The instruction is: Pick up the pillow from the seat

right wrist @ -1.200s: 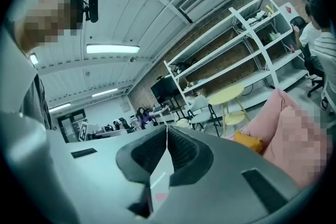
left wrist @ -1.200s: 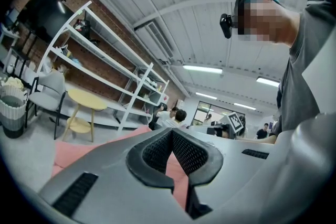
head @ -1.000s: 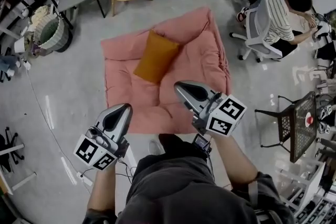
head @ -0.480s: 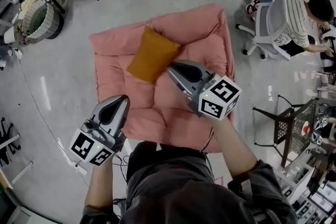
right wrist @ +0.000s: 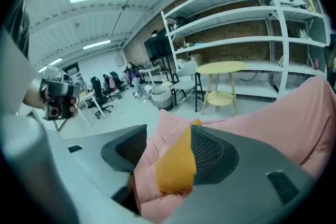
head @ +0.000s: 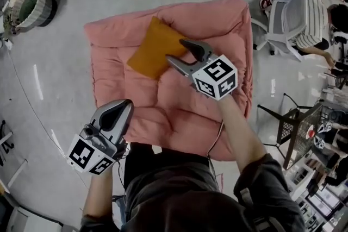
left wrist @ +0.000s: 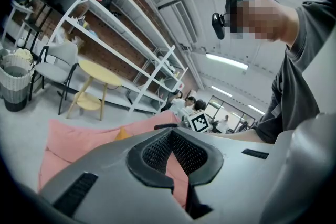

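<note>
Bare concrete floor point(head: 60, 68) in some workshop/office space, with one big pink seat cushion point(head: 179, 117) lying flat in the middle of it. There's exactly one orange pillow point(head: 155, 49) on that seat, sitting on the far-left part, tilted diagonally. Around the edges are one woven basket point(head: 24, 0) at far left and one round yellow table point(right wrist: 227, 68) in front of the white shelving point(right wrist: 247, 23). One person in a striped shirt point(head: 312, 19) sits off to the right.

There are two grippers. The right gripper point(head: 175, 50) is out over the seat with its tips right at the pillow's right-hand edge. Its jaws are apart and opening. In the right gripper view the pillow point(right wrist: 176, 165) shows in the gap between them, but the pads aren't squeezing it, and whether they touch it isn't clear.

The right arm is stretched well forward over the seat, with the forearm bare and the marker cube facing up. The left gripper point(head: 120, 107) hangs back low at the person's left side, near the seat's near-left corner. It points forward with its jaws closed together and nothing in them.
</note>
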